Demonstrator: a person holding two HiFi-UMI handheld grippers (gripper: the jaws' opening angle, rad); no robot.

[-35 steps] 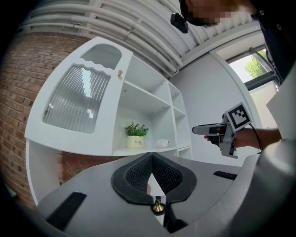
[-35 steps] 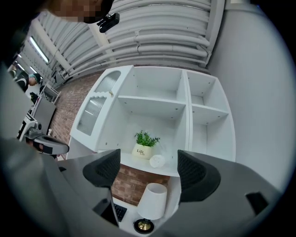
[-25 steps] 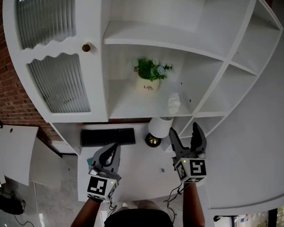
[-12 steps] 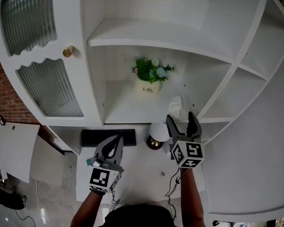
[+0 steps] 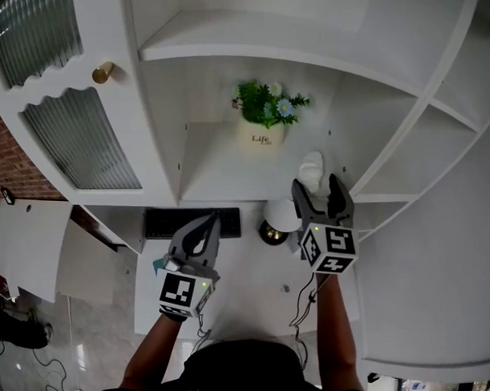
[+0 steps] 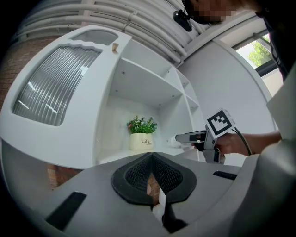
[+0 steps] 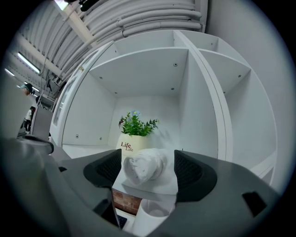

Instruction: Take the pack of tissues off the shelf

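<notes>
**Reaching for the pack with open jaws**

Lying at the front edge of the shelf [image 5: 222, 175], towards its right end, the pack [image 5: 312, 167] is a small white bundle, crumpled at the near end. The right gripper view shows the pack [image 7: 143, 167] straight ahead, in the gap between the two pads. The right gripper [image 5: 316, 186] is held up at shelf height with its jaws wide apart, one fingertip on each side of the pack's near end. It has hold of nothing, and a sliver of shelf shows between each pad and the pack.

Behind the pack and to its left, a plant [image 5: 264, 119] stands deeper on the same shelf in a cream pot; it is well clear of the pack. Just below the shelf edge, beside the right gripper, is a lamp [image 5: 280, 215] with a white shade, standing on the desk [image 5: 250, 291]. A dark keyboard [image 5: 160, 222] lies to its left, partly under the shelf unit.

The left gripper [image 5: 209, 222] hangs lower, over the desk near the keyboard, well apart from the pack. In its own view, the left gripper [image 6: 150, 161] has its jaws closed together at the tips with nothing between them. To the shelf's left is a door [image 5: 78, 137] with ribbed glass and a brass knob [image 5: 102, 72].
</notes>
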